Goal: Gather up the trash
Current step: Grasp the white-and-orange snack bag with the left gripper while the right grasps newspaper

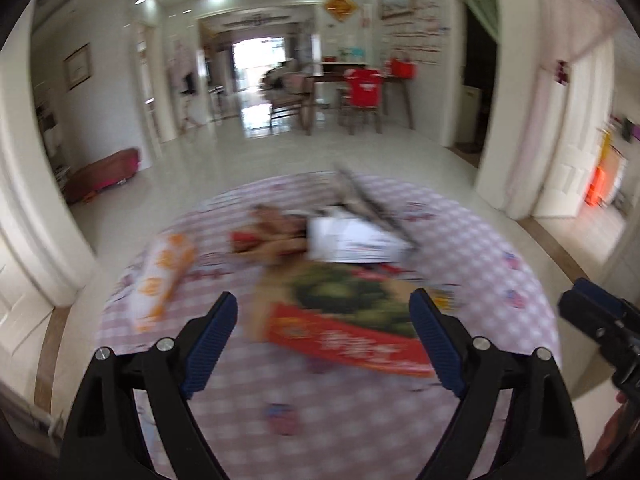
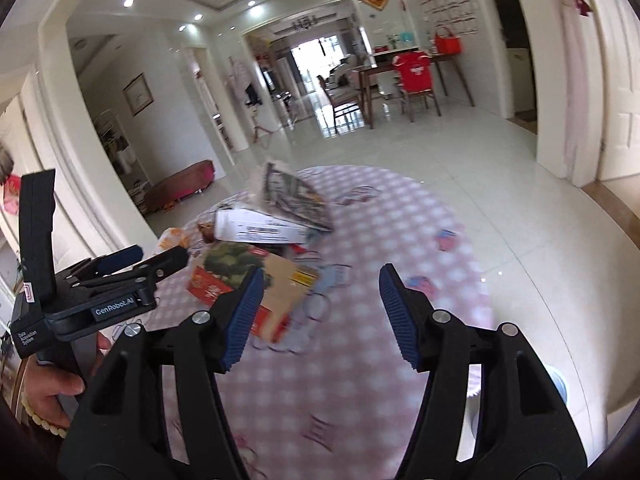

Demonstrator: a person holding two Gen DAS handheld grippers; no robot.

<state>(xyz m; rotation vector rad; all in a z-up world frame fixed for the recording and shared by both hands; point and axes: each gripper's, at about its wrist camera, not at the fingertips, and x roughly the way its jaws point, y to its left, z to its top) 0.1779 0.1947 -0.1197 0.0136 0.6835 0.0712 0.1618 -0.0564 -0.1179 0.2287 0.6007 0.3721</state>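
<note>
The trash lies in a heap on a round surface (image 1: pixel 480 248) covered by a pink checked cloth. Nearest the cameras is a flattened cardboard box (image 1: pixel 352 320) printed with green fruit and a red band. Behind it and touching it lies a white carton (image 1: pixel 352 240), and a grey printed wrapper (image 2: pixel 296 196) leans over the carton's far edge.

The left wrist view, heavily blurred, shows the heap in the middle of the frame. It also shows an orange-and-white bag (image 1: pixel 160 280) lying apart to the left of the box, and a brown and red wrapper (image 1: pixel 276 232) beside the white carton. In the right wrist view the bag is only an orange corner behind the other gripper.

The right wrist view is sharper. There the heap sits left of centre, the wrapper's print is clear, and a yellow label shows on the box's bare cardboard flap.

The left gripper (image 1: pixel 324 344) hangs over the near side of the surface with its blue-padded fingers spread wide and nothing between them. The right gripper (image 2: pixel 322 312) is likewise released, its fingers parted and empty. Each view catches the other gripper at its edge. The right wrist view alone shows the person's hand (image 2: pixel 52 396) on the left gripper's handle at lower left.

Beyond lie a glossy tiled floor (image 2: pixel 500 168) and, at the far wall, a dining table with a red-covered chair (image 2: pixel 416 74).
</note>
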